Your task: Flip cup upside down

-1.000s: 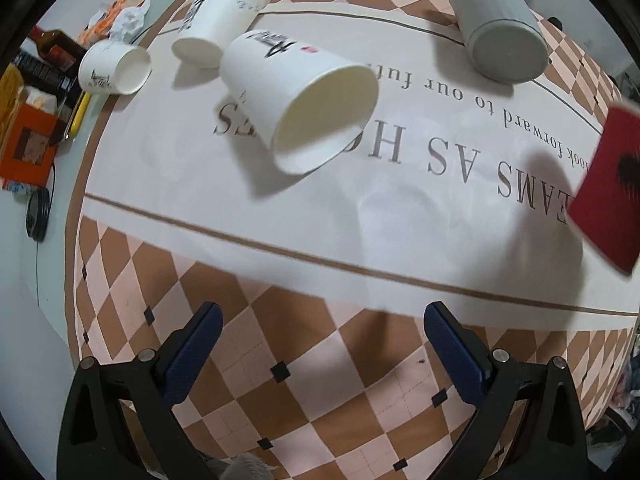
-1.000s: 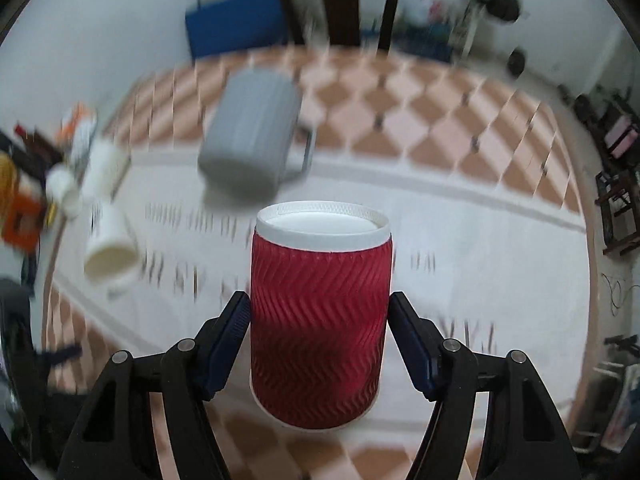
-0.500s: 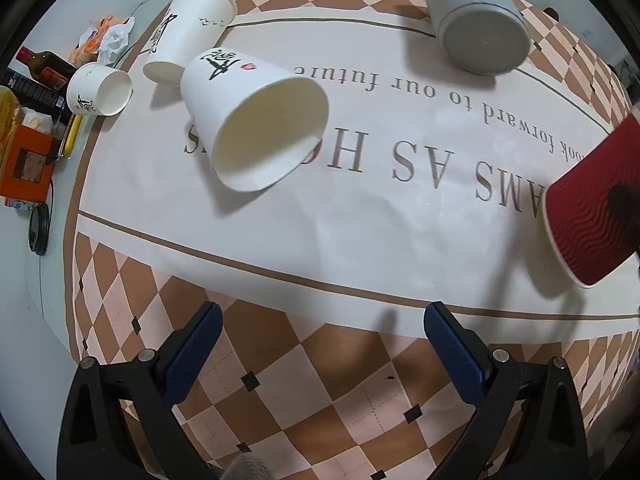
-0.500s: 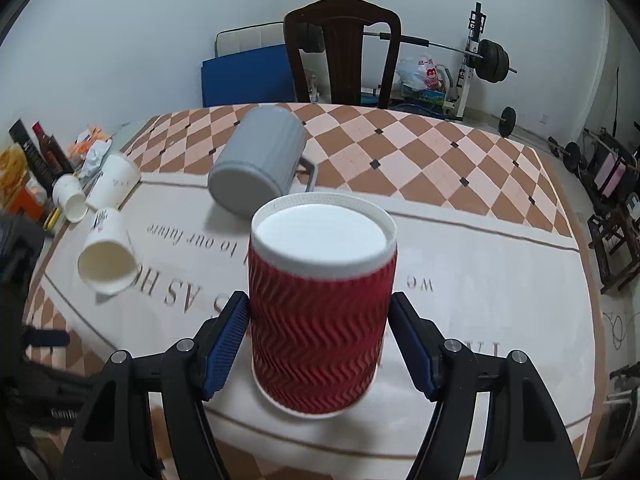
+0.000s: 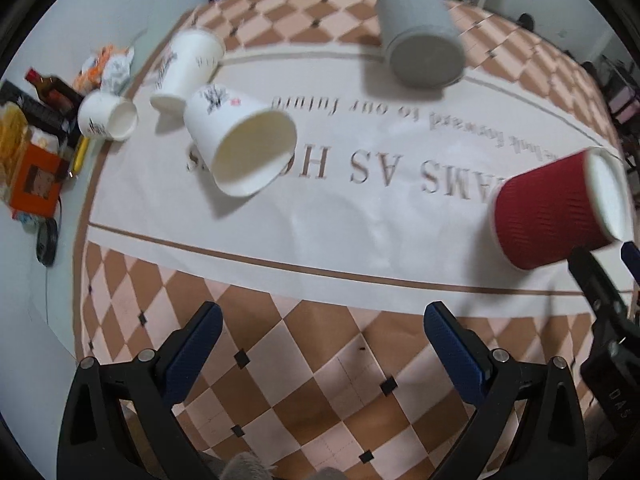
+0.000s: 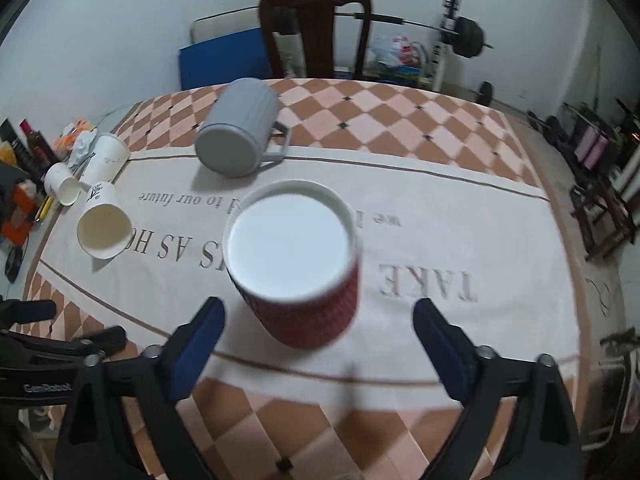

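Released since half a second ago, the red cup (image 6: 298, 276) now stands upside down on the white tablecloth (image 6: 440, 240), white base up, between the spread fingers of the right gripper (image 6: 316, 332), untouched. Left gripper (image 5: 320, 332) hangs open over the checkered border, holding nothing. White paper cup (image 5: 240, 146) and grey mug (image 5: 420, 50) lie tipped beyond.
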The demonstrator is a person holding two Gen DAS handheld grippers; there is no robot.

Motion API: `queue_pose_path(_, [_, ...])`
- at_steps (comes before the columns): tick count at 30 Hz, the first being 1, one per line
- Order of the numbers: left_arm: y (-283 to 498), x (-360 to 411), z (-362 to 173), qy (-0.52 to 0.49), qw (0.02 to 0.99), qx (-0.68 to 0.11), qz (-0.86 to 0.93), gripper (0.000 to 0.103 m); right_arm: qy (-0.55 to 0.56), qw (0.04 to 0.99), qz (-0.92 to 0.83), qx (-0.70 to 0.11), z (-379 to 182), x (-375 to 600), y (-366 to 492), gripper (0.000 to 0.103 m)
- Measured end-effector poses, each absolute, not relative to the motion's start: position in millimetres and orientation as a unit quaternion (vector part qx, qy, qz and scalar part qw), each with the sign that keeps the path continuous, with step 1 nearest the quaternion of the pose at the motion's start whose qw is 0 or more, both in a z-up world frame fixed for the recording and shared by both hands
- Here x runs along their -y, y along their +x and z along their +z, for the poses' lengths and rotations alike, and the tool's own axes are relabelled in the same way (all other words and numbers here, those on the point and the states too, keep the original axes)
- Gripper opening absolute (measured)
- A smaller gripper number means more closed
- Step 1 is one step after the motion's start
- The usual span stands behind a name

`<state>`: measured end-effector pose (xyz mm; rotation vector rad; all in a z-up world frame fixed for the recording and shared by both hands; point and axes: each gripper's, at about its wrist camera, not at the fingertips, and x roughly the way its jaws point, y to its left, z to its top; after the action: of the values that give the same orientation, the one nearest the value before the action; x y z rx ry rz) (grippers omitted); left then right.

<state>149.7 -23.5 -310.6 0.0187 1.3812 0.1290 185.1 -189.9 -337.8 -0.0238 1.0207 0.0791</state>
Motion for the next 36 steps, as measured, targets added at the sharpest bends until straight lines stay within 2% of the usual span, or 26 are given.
queue_pose_path(7, [114,20,-249,0.025,0.807,-0.589,0.023,0.103,-0.015,0.880,-0.034,-0.474,-285,202,130,0.102])
queue_pose_path(22, [26,12,-89,0.019,0.878,-0.477,-0.042,0.103,0.005,0.897,-0.130,-0.422,-116,207,6,0.102])
queue_pose_path(36, [-15,28,-25,0.011,0.892,-0.450,-0.035,0.103,0.002,0.914,-0.133,-0.384,-20,216,-50,0.103])
